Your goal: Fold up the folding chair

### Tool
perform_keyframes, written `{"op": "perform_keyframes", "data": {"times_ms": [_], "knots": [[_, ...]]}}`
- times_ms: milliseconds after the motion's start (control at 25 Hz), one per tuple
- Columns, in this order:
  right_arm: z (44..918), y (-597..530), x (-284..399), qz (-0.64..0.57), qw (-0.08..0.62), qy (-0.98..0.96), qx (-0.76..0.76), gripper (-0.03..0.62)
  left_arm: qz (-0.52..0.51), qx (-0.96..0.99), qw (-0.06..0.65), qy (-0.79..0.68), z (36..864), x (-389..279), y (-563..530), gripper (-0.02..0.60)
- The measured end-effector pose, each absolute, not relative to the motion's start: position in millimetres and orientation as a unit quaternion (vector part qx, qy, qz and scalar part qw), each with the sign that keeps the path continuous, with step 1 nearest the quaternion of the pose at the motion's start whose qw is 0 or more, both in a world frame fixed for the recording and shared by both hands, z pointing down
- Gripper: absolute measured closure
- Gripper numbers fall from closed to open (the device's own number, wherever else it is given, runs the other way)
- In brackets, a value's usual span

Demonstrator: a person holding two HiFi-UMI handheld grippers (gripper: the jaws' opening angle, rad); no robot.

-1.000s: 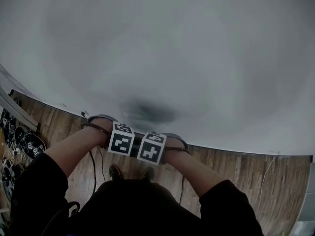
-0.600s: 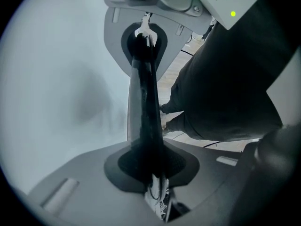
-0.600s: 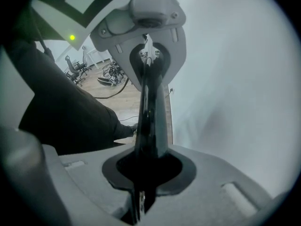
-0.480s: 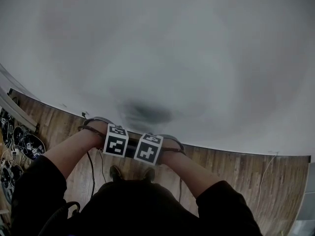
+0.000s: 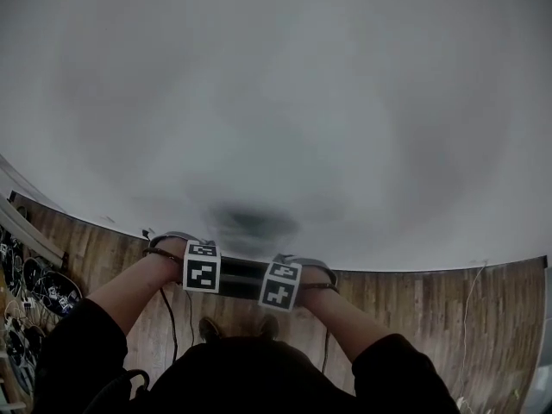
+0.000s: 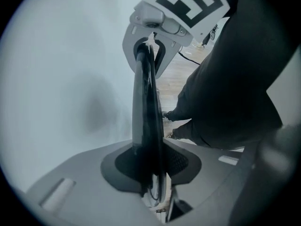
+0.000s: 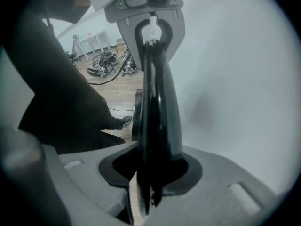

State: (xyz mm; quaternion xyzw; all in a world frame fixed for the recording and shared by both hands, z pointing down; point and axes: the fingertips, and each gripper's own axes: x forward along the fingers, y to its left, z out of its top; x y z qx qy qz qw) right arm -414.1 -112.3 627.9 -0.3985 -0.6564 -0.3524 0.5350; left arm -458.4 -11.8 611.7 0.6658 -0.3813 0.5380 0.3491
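Observation:
The folded chair shows only as a thin black top edge [image 5: 242, 274] close to the white wall [image 5: 276, 102]. My left gripper [image 5: 202, 266] and right gripper [image 5: 280, 285] straddle that edge from above, side by side, both pointing steeply down. In the left gripper view the black edge [image 6: 143, 107] runs from my left gripper [image 6: 153, 173] to the right gripper [image 6: 150, 36]. The right gripper view mirrors this: chair edge [image 7: 157, 102], right gripper [image 7: 148, 173], left gripper [image 7: 150, 27]. Both pairs of jaws are opening with the edge between them, a light sliver beside it.
The person's dark-clothed body and two shoes [image 5: 207, 326] stand right behind the chair on a wooden floor [image 5: 414, 300]. A black cable [image 5: 168, 309] trails on the floor at left. Dark clutter [image 5: 43, 283] lies at the far left by a white skirting.
The two marker cubes have drawn apart along the chair's top edge, so more black edge shows between them. Both hands sit a little lower in the head view.

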Motion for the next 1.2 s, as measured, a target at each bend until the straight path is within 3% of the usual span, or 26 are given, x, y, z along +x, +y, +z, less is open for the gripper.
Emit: {"op": "perform_keyframes", "data": {"times_ms": [120,360,600,1200], "knots": [[619,-123,-424,-0.339,0.493,-0.707,-0.377,0.448,0.532,0.660,0.334,-0.411,606,-475,-11,0.433],[610,-140,-442,-0.356,0.431,-0.762,-0.326,0.407,0.530,0.648,0.307,-0.453,600,-495,-17,0.397],[598,-154,-454,-0.371,0.386,-0.798,-0.277,0.361,0.547,0.621,0.271,-0.491,588,-513,-15,0.393],[592,-178,-487,-0.392,0.332,-0.841,-0.170,0.333,0.565,0.541,0.229,-0.579,588,-553,-18,0.413]]}}
